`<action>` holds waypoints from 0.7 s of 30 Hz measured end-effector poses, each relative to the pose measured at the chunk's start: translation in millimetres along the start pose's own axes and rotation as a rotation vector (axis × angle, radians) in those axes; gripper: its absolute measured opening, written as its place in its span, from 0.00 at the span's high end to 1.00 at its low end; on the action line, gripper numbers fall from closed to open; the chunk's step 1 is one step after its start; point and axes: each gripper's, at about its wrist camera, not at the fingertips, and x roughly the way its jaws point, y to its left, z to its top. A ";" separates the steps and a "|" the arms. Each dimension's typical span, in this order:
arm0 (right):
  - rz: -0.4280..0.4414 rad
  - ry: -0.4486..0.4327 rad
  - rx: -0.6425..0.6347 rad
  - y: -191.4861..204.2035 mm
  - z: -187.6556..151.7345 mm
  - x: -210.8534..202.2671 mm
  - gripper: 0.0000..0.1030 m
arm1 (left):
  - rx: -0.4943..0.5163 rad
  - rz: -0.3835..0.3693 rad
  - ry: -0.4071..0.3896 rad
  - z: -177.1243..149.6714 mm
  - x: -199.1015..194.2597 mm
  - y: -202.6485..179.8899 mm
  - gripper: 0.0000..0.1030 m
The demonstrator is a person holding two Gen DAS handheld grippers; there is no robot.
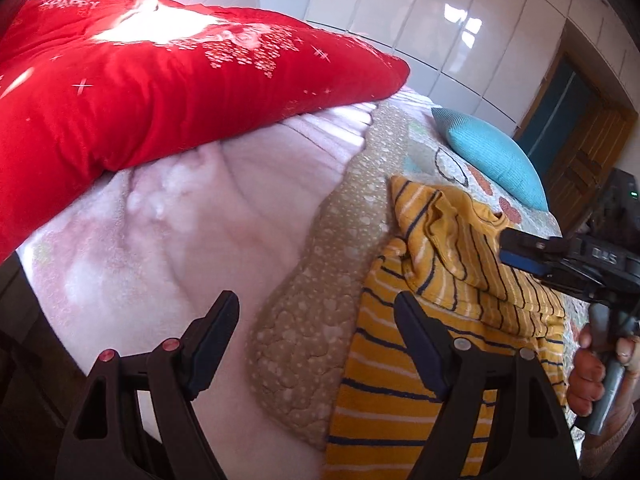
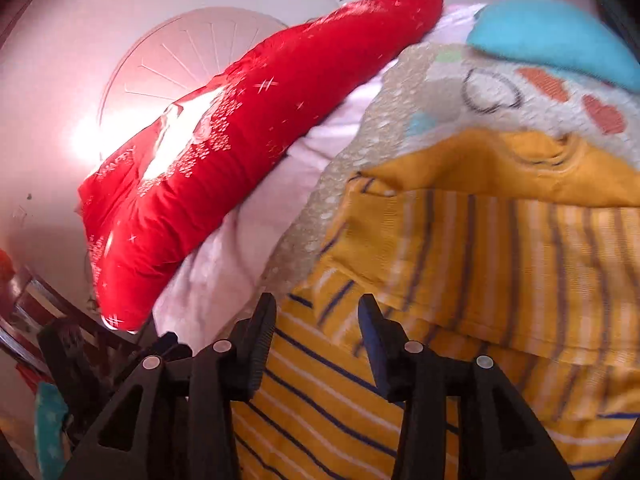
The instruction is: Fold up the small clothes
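Note:
A small yellow shirt with navy and white stripes lies on the bed, partly folded, with one part laid over the rest. It fills the right wrist view too. My left gripper is open and empty, above the shirt's left edge and the tan quilt border. My right gripper is open and empty just over the shirt's lower left part. It also shows in the left wrist view, held by a hand, over the shirt's right side.
A big red quilt lies on the pink blanket at the left. A blue pillow sits beyond the shirt on the patterned quilt. White wardrobe doors stand behind the bed.

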 end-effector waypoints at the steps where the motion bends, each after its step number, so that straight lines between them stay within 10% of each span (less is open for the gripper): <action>1: -0.060 -0.027 -0.013 -6.3 -7.4 -21.3 0.49 | 0.012 -0.013 0.018 1.2 4.3 -6.3 0.24; 10: -0.302 -0.081 0.271 -127.2 -124.9 -145.9 0.47 | 0.096 0.019 0.098 -22.6 24.0 -15.5 0.24; 21: 0.025 -0.135 0.470 -141.6 -210.6 -120.0 0.47 | 0.125 -0.074 0.162 -50.1 32.9 -8.8 0.24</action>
